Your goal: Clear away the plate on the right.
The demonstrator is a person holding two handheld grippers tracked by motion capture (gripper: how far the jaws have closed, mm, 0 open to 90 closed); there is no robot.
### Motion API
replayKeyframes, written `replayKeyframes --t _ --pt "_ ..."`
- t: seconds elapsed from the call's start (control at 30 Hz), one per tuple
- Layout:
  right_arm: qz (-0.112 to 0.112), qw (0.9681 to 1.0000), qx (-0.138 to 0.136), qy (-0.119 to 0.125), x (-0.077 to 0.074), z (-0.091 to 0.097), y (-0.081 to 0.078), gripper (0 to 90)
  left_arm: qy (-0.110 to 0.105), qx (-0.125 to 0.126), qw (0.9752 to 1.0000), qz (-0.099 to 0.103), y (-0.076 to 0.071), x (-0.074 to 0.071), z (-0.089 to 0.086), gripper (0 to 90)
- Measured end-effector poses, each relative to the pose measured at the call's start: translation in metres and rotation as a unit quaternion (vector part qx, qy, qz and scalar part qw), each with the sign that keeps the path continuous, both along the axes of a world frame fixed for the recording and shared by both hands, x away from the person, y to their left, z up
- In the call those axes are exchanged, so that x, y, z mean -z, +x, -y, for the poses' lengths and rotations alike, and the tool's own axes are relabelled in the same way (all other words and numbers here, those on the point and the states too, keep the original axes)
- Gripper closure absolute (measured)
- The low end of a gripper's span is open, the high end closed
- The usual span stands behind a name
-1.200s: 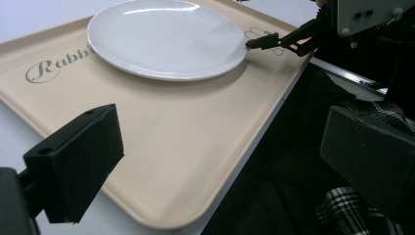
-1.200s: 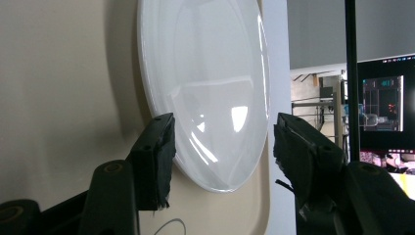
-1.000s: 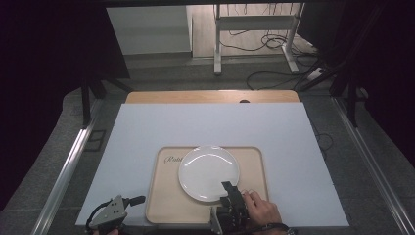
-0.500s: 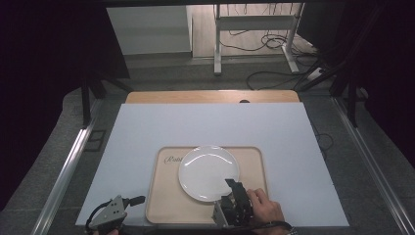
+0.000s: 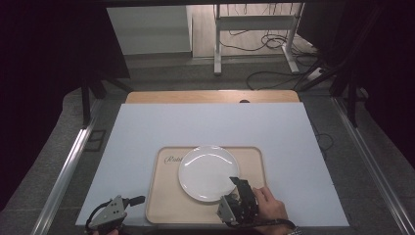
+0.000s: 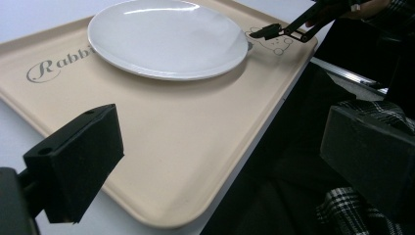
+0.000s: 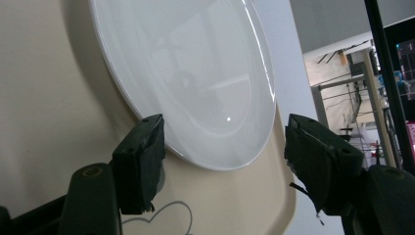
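Observation:
A white plate (image 5: 208, 171) lies on a beige tray (image 5: 171, 200) near the table's front edge. My right gripper (image 5: 237, 185) sits at the plate's near right rim, held by a hand. In the right gripper view its jaws have just been opening; the right gripper (image 7: 227, 156) stands open with the rim of the plate (image 7: 195, 73) between the pads, the left pad close beside it. My left gripper (image 5: 137, 199) rests off the tray's front left corner. In its own view the left gripper (image 6: 220, 161) is wide open over the tray (image 6: 186, 127), with the plate (image 6: 166, 36) farther off.
The tray lies on a white board (image 5: 210, 122) over a wooden tabletop (image 5: 210, 96). Metal rails (image 5: 63, 171) run along both sides. Desk legs and cables (image 5: 274, 73) are on the floor behind. The person's checked clothing (image 6: 352, 210) is beside the table edge.
The right gripper's jaws have spread a little at the plate's rim and the hand has shifted slightly. The left gripper and the plate have not moved.

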State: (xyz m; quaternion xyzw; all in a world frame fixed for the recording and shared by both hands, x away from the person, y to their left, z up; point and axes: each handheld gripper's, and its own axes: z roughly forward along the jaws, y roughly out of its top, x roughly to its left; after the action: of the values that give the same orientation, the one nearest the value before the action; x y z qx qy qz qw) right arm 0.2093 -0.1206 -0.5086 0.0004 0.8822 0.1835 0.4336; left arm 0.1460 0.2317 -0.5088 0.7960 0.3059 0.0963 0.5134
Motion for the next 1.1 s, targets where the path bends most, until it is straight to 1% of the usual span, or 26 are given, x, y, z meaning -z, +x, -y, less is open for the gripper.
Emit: replayKeyframes --t 0.13,0.17,0.23,0.27,0.37,0.4,0.53,0.6,0.63,0.67,0.7,0.73,0.77,0.9,0.93,0.97,1.03,1.07,1.1 --pt "-0.007 0.9999 0.006 0.008 0.000 0.003 0.001 31.3 0.000 0.000 1.0000 0.000 0.000 0.000 0.000 1.7" --pt "-0.014 0.9997 0.014 0.014 -0.001 0.005 0.001 30.9 0.000 0.000 1.0000 0.000 0.000 0.000 0.000 1.7" --pt "-0.014 0.9998 0.009 0.011 -0.001 0.007 0.003 30.8 0.000 0.000 1.0000 0.000 0.000 0.000 0.000 1.7" --pt "-0.021 0.9994 0.017 0.021 -0.002 0.008 0.003 30.2 0.000 0.000 1.0000 0.000 0.000 0.000 0.000 1.7" --pt "-0.026 0.9990 0.021 0.031 -0.003 0.012 0.004 29.6 0.000 0.000 1.0000 0.000 0.000 0.000 0.000 1.7" --pt "-0.026 0.9990 0.021 0.031 -0.003 0.012 0.004 29.6 0.000 0.000 1.0000 0.000 0.000 0.000 0.000 1.7" --pt "-0.042 0.9974 0.031 0.050 -0.004 0.018 0.007 27.9 0.000 0.000 1.0000 0.000 0.000 0.000 0.000 1.7" --pt "-0.046 0.9970 0.034 0.052 -0.004 0.020 0.008 27.2 0.000 0.000 1.0000 0.000 0.000 0.000 0.000 1.7" --pt "-0.058 0.9956 0.037 0.063 -0.006 0.024 0.009 25.7 0.000 0.000 1.0000 0.000 0.000 0.000 0.000 1.7" --pt "-0.058 0.9956 0.037 0.063 -0.006 0.024 0.009 25.7 0.000 0.000 1.0000 0.000 0.000 0.000 0.000 1.7" --pt "-0.068 0.9941 0.038 0.076 -0.007 0.027 0.011 24.4 0.000 0.000 1.0000 0.000 0.000 0.000 0.000 1.7" --pt "-0.068 0.9941 0.038 0.076 -0.007 0.027 0.011 24.4 0.000 0.000 1.0000 0.000 0.000 0.000 0.000 1.7" --pt "-0.080 0.9920 0.044 0.087 -0.008 0.030 0.013 22.9 0.000 0.000 1.0000 0.000 0.000 0.000 0.000 1.7" --pt "-0.096 0.9884 0.051 0.106 -0.010 0.036 0.015 20.8 0.000 0.000 1.0000 0.000 0.000 0.000 0.000 1.7" --pt "-0.096 0.9884 0.051 0.106 -0.010 0.036 0.015 20.8 0.000 0.000 1.0000 0.000 0.000 0.000 0.000 1.7" --pt "-0.104 0.9865 0.054 0.114 -0.010 0.039 0.016 19.8 0.000 0.000 1.0000 0.000 0.000 0.000 0.000 1.7" --pt "-0.106 0.9860 0.054 0.117 -0.010 0.041 0.016 19.5 0.000 0.000 1.0000 0.000 0.000 0.000 0.000 1.7" --pt "-0.108 0.9849 0.057 0.123 -0.010 0.042 0.017 19.2 0.000 0.000 1.0000 0.000 0.000 0.000 0.000 1.7" --pt "-0.117 0.9826 0.061 0.131 -0.011 0.046 0.018 18.9 0.000 0.000 1.0000 0.000 0.000 0.000 0.000 1.7"
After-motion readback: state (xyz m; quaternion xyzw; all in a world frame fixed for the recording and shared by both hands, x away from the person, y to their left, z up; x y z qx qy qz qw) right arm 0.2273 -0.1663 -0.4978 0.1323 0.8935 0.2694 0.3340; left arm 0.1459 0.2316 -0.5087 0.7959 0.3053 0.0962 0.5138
